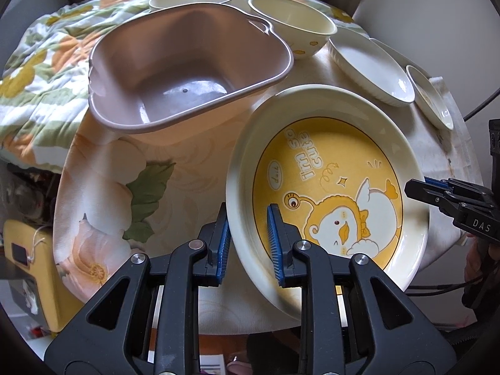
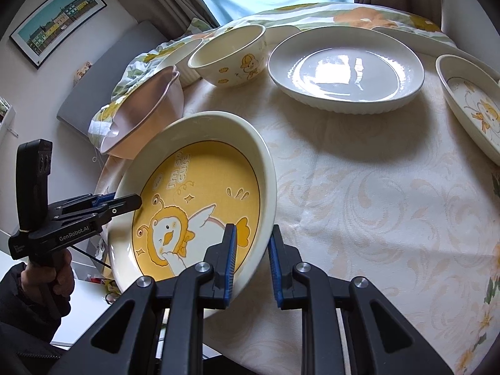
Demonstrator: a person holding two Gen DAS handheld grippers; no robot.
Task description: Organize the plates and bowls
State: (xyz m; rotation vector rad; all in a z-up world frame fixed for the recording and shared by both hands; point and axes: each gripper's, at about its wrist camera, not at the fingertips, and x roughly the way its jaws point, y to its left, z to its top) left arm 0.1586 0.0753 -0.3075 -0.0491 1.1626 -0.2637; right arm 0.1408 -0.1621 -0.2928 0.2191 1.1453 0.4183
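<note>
Nearest in the left wrist view, the left gripper [image 1: 248, 243] is clamped on the left rim of the yellow duck plate [image 1: 328, 187], one blue pad outside the rim and one inside; the jaws look slightly slack, so whether the pinch is firm cannot be told. The plate is held tilted, its near edge beyond the table's near edge, apparently so the rim can be reached from both sides. At the right, the right gripper [image 1: 437, 193] is seen at the plate's opposite rim. Just beyond, the pink basin [image 1: 187, 72] stands beside the plate, probably the collecting place. Farther off, a cream bowl [image 1: 293, 22] and a white plate [image 1: 368, 68] wait on the tablecloth [image 1: 103, 187]. In the right wrist view, the right gripper [image 2: 251, 259] is closed on the plate's [image 2: 200, 206] right rim, pads either side, so the weight is shared between two grips. The left gripper [image 2: 125, 203] is seen at the far-left rim, carried by a hand [image 2: 59, 268]. Well apart on the right lies a small duck dish [image 2: 475, 109].
</note>
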